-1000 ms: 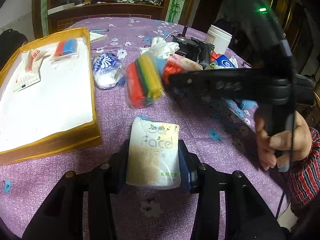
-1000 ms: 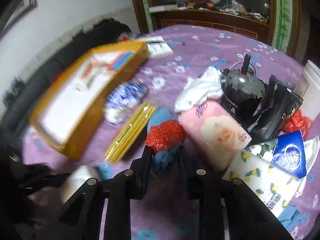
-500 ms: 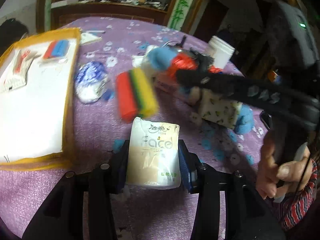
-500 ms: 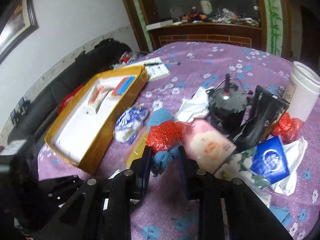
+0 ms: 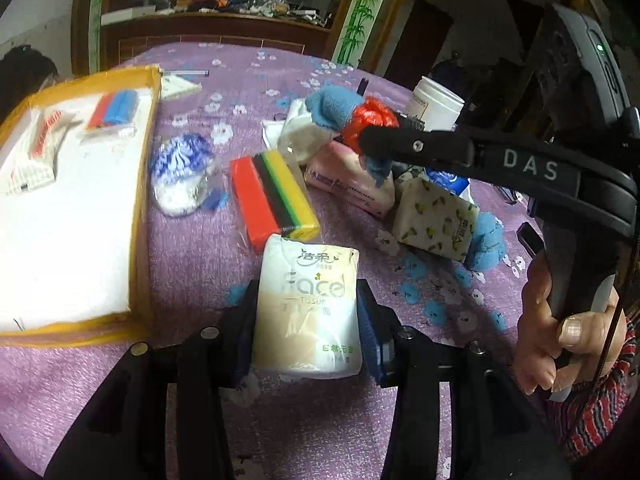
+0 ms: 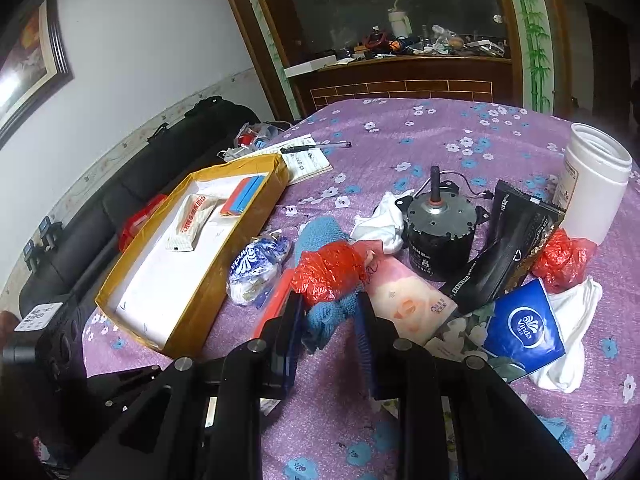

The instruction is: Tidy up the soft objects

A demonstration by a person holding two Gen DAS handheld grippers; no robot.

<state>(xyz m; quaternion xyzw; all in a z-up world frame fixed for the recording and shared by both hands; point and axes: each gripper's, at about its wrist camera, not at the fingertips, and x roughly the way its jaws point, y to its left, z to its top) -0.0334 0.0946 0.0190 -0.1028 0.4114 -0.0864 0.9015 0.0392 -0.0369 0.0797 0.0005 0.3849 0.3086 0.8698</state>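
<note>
Both jaws are clenched on cargo, left gripper [image 5: 308, 312] around the tissue pack [image 5: 307, 312], right gripper [image 6: 328, 320] pinching a blue cloth [image 6: 324, 314] and red bag [image 6: 328, 270] above the table, so carry each level over the box [image 6: 192, 296] rim before letting go.

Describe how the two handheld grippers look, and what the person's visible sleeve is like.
Both grippers are matte black with angular, screw-studded finger arms and blue ribbed pads. Seen from the left wrist camera, the right gripper has a long black body lettered "DAS" in white, a small green light on its top housing and a thin dark cable hanging by the hand. The sleeve is red, white and dark striped.
</note>
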